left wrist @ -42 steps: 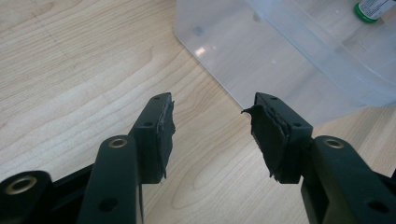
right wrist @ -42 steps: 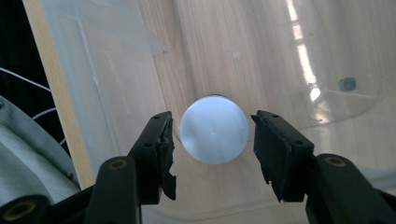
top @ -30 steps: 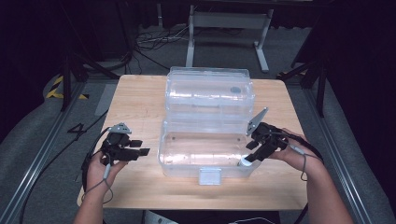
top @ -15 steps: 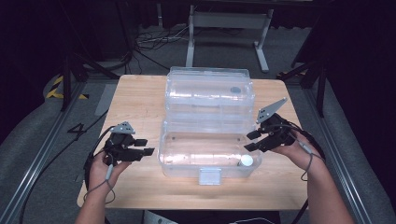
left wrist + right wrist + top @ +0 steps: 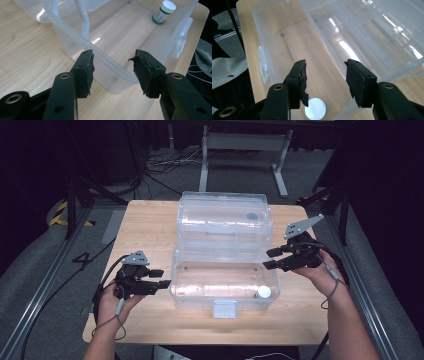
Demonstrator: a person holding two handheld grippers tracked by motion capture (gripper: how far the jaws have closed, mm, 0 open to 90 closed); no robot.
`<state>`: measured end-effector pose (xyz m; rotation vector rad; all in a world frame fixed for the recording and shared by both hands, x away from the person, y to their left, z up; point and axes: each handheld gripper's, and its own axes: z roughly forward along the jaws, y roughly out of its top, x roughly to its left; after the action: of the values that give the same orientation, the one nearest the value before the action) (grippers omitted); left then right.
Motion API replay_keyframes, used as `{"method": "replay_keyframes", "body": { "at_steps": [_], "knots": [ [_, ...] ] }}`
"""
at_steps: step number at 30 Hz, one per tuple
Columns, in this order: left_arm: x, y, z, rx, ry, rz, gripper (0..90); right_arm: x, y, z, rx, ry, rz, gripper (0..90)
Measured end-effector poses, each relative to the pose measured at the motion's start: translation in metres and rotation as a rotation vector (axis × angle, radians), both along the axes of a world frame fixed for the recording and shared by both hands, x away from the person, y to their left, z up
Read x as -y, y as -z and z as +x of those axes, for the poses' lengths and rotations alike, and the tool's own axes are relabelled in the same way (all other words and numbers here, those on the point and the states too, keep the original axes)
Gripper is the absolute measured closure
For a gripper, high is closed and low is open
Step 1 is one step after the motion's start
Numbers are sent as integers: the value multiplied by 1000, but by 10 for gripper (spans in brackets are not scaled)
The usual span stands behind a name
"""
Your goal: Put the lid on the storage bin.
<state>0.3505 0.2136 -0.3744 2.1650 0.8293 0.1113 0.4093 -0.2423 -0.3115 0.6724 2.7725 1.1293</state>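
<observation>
Both tongs, left [image 5: 161,281] and right [image 5: 270,258], hang released beside the open clear plastic box [image 5: 225,287] on the counter [image 5: 145,227]. The pill bottle [image 5: 263,292] stands upright inside; a careless lid swing could topple it.

My light wooden table [image 5: 150,227] carries one clear plastic box [image 5: 225,287] standing open near its middle, the lid [image 5: 225,217] folded back flat on the wood behind it and the latch tab [image 5: 224,309] facing my edge.
</observation>
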Motion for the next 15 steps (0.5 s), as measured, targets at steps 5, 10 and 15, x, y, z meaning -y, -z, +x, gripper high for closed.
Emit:
{"method": "replay_keyframes", "body": {
  "at_steps": [5,10,15],
  "knots": [
    [4,-1,-3,1,13,0,505,-8,-7,9,2,-4,8,512],
    [6,-1,-4,-4,20,0,505,-21,-16,19,19,-14,9,510],
    [4,0,-6,-4,15,1,505,-31,-25,29,43,-12,52,495]
  ]
}}
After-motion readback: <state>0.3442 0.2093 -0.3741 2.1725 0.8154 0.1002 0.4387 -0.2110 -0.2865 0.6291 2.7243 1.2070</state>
